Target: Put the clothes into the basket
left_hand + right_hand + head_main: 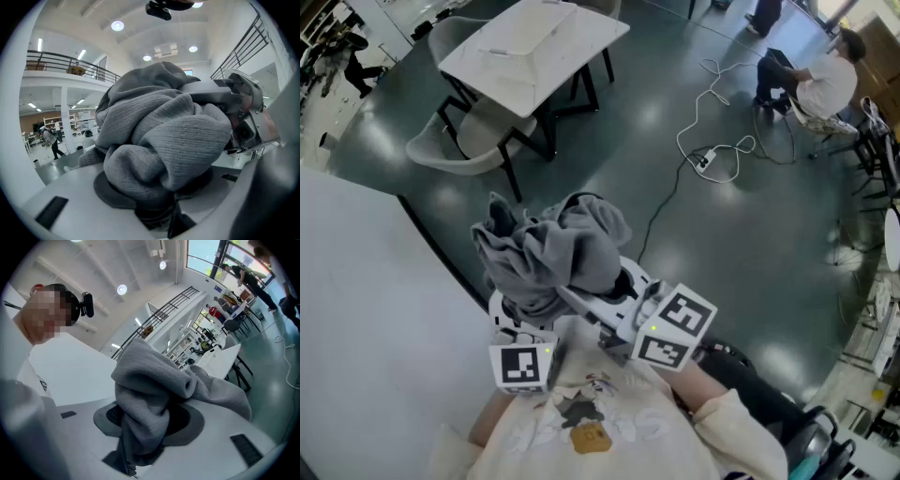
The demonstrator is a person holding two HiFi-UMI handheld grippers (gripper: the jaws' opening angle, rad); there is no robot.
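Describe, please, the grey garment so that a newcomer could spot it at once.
In the head view, find the dark floor, then the person's cream sweatshirt at the bottom. Just beyond it the left gripper and right gripper clamp the garment: bunched, grey, ribbed knit, not cream.

At my eleven o'clock stands a white table (534,52) beside a pale chair (441,155); at one, a floor cable (705,160) and a seated person (825,82).
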